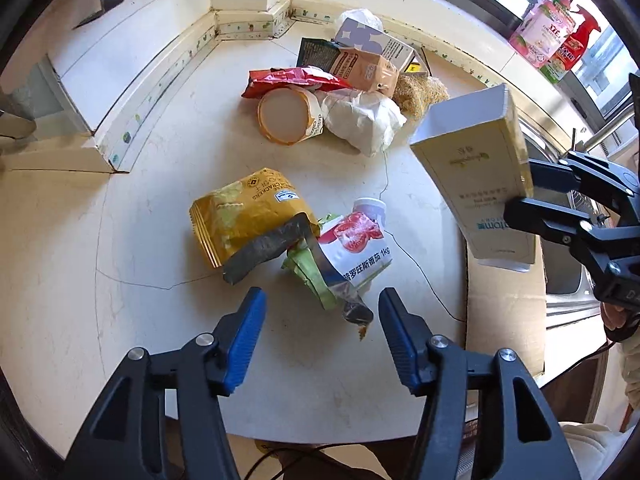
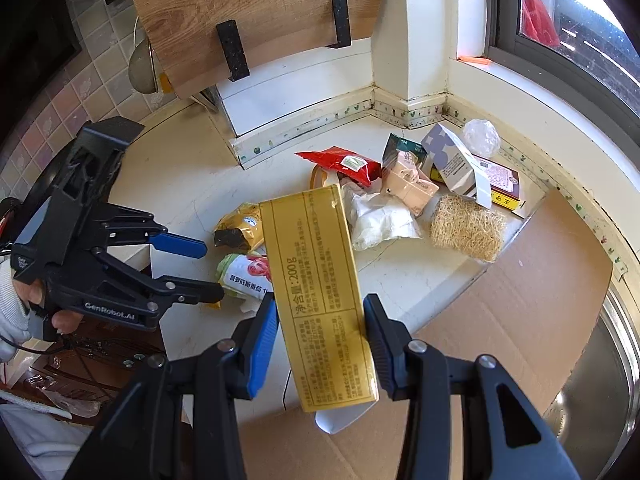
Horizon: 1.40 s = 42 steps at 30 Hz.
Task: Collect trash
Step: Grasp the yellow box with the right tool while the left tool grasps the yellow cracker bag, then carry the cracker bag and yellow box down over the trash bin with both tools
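Note:
My right gripper (image 2: 320,332) is shut on a long yellow box (image 2: 318,292) and holds it above the counter and a flat cardboard sheet (image 2: 520,320); the box also shows in the left wrist view (image 1: 480,176), with the right gripper (image 1: 524,196) at its edge. My left gripper (image 1: 322,316) is open and empty, just above a white tomato pouch (image 1: 356,248) and a yellow cracker bag (image 1: 240,212). It also shows in the right wrist view (image 2: 208,268).
More trash lies at the back: a red wrapper (image 1: 292,80), a tape roll (image 1: 286,116), crumpled white paper (image 1: 360,120), small cartons (image 1: 372,52), a straw-like scrubber (image 2: 466,228). A sink (image 2: 608,380) is at the right. A wooden board (image 2: 240,12) leans behind.

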Each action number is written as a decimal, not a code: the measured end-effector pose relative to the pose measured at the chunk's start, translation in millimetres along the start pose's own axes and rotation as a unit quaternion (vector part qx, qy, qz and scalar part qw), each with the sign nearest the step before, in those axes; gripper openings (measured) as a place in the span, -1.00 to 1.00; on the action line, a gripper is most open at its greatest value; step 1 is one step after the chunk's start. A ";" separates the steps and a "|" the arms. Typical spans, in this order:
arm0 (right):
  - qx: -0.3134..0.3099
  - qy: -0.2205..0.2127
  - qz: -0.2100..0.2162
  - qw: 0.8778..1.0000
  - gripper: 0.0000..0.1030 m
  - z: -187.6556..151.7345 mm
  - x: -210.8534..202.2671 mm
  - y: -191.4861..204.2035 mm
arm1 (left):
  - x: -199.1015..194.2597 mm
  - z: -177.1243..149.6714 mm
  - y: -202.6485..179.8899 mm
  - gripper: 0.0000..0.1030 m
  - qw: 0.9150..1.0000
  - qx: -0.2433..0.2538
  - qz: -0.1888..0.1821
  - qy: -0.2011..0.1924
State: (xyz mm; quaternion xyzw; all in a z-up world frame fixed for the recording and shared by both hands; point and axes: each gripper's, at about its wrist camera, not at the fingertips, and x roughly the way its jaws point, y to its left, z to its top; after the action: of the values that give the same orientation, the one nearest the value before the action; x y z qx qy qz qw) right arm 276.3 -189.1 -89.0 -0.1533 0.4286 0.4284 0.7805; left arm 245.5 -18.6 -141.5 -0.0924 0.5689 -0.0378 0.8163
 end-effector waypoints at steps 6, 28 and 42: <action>0.014 -0.005 -0.001 1.000 -0.16 -4.1 -4.9 -8.7 | -5.9 4.7 21.8 0.11 0.999 -0.043 -0.017 -0.018; 0.059 0.027 0.005 0.998 -0.18 4.2 33.9 -20.4 | 42.9 63.8 59.2 0.34 0.986 -0.159 -0.003 0.045; 0.089 0.012 -0.010 0.996 -0.20 6.2 25.7 -14.4 | 35.9 56.7 46.1 -0.57 0.990 -0.133 0.042 0.006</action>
State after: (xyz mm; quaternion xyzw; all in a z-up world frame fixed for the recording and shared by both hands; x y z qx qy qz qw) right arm 298.0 -180.0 -107.7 -0.0932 0.4731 0.3787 0.7900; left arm 309.2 26.7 -164.5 -0.1755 0.5775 0.0718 0.7940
